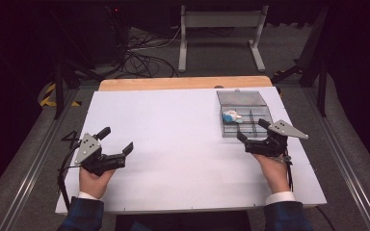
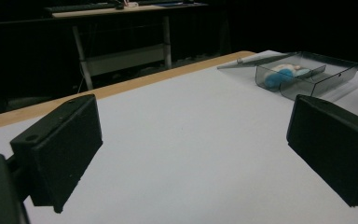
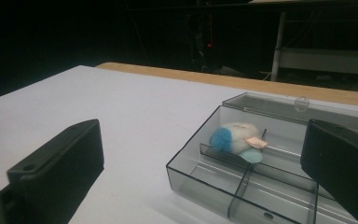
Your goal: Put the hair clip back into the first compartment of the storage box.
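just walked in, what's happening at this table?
A person holds a two-jaw gripper in each hand over a white table. Both the left gripper and the right gripper are open and hold nothing. The right one sits at the near edge of a clear plastic compartment box with its lid open; a small blue-and-white soft toy lies in one compartment.

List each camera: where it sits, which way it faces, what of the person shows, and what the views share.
High view: above the person's side, looking forward and down on the white table; both hands, sleeves, the left gripper and the right gripper show.
Left gripper view: rides the left gripper, low over the table, facing the clear box far off; its open black jaws show.
Right gripper view: rides the right gripper, facing the clear box close up; its open jaws show.
Shared: all three show the clear box and the blue-and-white toy inside.
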`<state>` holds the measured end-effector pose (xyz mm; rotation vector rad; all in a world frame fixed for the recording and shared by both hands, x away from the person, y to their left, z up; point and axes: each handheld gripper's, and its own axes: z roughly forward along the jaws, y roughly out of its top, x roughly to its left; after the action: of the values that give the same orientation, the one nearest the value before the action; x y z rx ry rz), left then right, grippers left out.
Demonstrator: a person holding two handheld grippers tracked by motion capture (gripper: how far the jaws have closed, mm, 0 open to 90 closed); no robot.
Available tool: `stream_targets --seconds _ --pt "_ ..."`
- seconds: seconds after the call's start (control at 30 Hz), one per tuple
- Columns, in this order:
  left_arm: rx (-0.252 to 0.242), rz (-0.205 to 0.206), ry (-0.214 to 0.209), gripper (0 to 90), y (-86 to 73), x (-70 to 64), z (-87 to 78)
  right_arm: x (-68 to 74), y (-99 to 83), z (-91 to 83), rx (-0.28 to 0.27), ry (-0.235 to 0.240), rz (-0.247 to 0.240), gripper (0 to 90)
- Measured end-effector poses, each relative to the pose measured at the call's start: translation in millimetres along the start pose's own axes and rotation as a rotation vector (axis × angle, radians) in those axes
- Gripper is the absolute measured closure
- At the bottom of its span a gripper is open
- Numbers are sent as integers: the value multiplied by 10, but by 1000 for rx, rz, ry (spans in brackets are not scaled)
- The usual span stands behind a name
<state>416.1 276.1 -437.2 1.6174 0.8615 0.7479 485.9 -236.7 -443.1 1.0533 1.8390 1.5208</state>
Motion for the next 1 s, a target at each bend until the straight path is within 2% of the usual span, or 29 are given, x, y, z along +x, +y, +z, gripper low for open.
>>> stream_targets --seconds 0.13,0.47,0.63,1.0 --pt "1 -1 -2 38 -2 0 0 -14 -11 -37 -5 -12 2 0" --pt "6 11 -4 38 -5 -10 5 -34 -35 -137 -24 -8 10 0" --pt "4 16 -7 38 -9 -10 6 -74 -49 -207 -45 -3 33 0" --pt "3 19 -10 36 -12 -16 4 -146 -78 -298 -39 -10 39 1"
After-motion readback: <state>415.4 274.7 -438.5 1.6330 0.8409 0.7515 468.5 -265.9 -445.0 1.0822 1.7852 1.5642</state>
